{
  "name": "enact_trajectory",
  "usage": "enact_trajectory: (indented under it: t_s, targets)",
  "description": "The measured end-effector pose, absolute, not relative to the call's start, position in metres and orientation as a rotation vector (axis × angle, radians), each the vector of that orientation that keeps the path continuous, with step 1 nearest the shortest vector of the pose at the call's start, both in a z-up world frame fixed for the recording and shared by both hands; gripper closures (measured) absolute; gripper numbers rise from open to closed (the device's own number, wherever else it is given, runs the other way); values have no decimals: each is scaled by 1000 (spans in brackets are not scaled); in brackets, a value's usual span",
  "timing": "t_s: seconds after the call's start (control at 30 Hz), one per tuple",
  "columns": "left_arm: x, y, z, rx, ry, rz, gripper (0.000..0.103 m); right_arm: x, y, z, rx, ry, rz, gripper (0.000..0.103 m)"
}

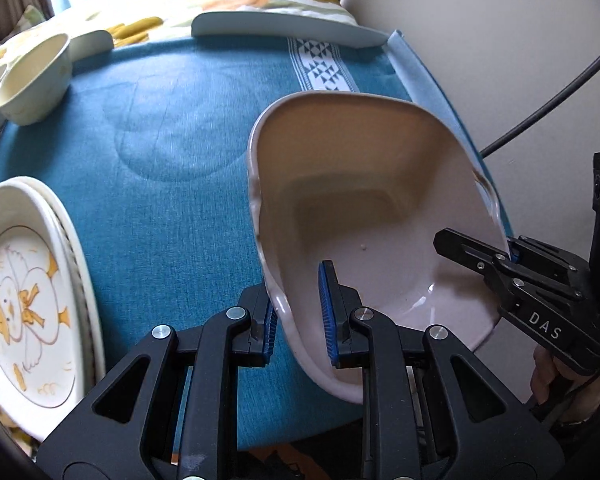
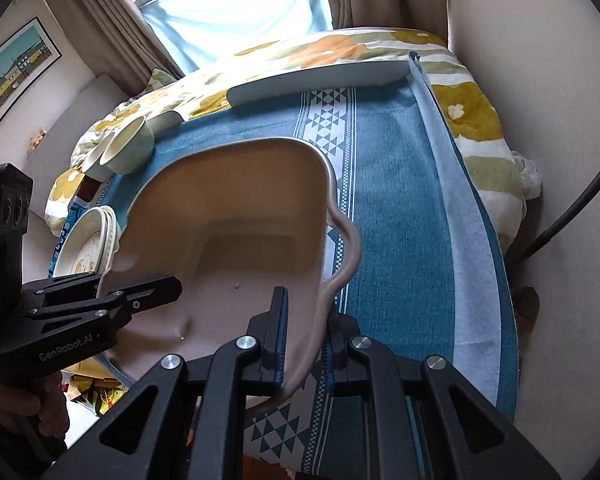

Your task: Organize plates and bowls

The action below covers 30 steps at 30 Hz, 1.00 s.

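A large pale pink square dish [image 1: 364,216] with wavy handles hangs tilted above the blue tablecloth [image 1: 172,184]. My left gripper [image 1: 298,314] is shut on its left rim. My right gripper [image 2: 304,354] is shut on its right rim, and shows in the left wrist view [image 1: 512,254]. The dish [image 2: 236,216] fills the middle of the right wrist view, with my left gripper [image 2: 108,286] on its far rim. A stack of chick-pattern plates [image 1: 28,300] lies at the left. Small cream bowls [image 1: 34,80] stand at the far left.
A long white plate [image 1: 284,26] and a smaller white dish [image 1: 94,42] lie at the far edge of the cloth. A floral duvet [image 2: 472,120] lies behind and to the right. A wall [image 1: 500,60] is close on the right. A black cable [image 1: 560,92] hangs there.
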State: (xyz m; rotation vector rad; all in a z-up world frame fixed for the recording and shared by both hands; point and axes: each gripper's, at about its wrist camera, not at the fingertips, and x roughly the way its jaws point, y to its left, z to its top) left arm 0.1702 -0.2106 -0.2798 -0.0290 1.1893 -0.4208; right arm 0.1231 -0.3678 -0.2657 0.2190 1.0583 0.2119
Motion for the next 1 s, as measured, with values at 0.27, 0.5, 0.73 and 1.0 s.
enact_trajectory:
  t_s: [0.27, 0.5, 0.73, 1.0]
  targets:
    - [176, -213, -290, 12, 1194, -405, 86, 120, -370, -282, 225, 1061, 205, 89]
    - [182, -217, -296, 65, 1215, -339, 86, 121, -369, -285, 227, 1046, 200, 89]
    - [184, -214, -298, 62, 1241, -346, 86, 121, -376, -286, 302, 1027, 173, 49]
    - [185, -214, -300, 57, 1246, -345, 86, 119, -380, -285, 337, 1038, 155, 49]
